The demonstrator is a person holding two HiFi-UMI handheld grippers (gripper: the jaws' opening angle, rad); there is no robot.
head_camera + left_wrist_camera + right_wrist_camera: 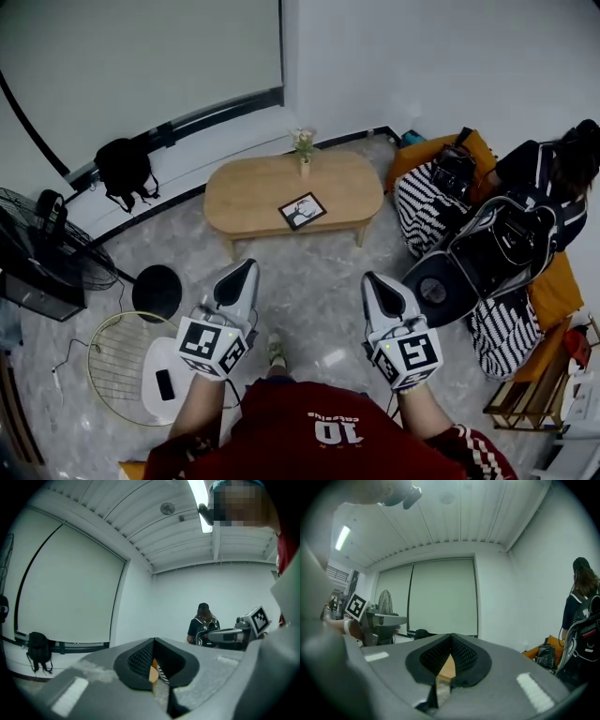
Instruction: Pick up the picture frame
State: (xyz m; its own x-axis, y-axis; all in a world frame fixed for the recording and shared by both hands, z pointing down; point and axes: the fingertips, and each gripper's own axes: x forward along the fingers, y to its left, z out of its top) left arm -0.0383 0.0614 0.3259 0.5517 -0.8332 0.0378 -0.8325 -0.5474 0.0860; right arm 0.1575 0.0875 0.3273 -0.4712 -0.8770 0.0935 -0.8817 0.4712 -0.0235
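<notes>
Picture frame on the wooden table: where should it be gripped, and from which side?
Probably the near rim. The picture frame lies flat, turned diamond-wise, close to the near edge of the table. Come in low from the person's side, one jaw over and one under the thin rim; the vase stands just behind it.

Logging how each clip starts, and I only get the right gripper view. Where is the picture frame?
Observer: The head view shows the picture frame lying flat on an oval wooden coffee table, toward the edge nearest the person.
Operator: Is anything touching it?
Observer: No. The left claw and right claw are both short of the table, over the floor.
Operator: Anything else on that table?
Observer: Only a small vase of flowers at the far edge, apart from the frame.
</notes>
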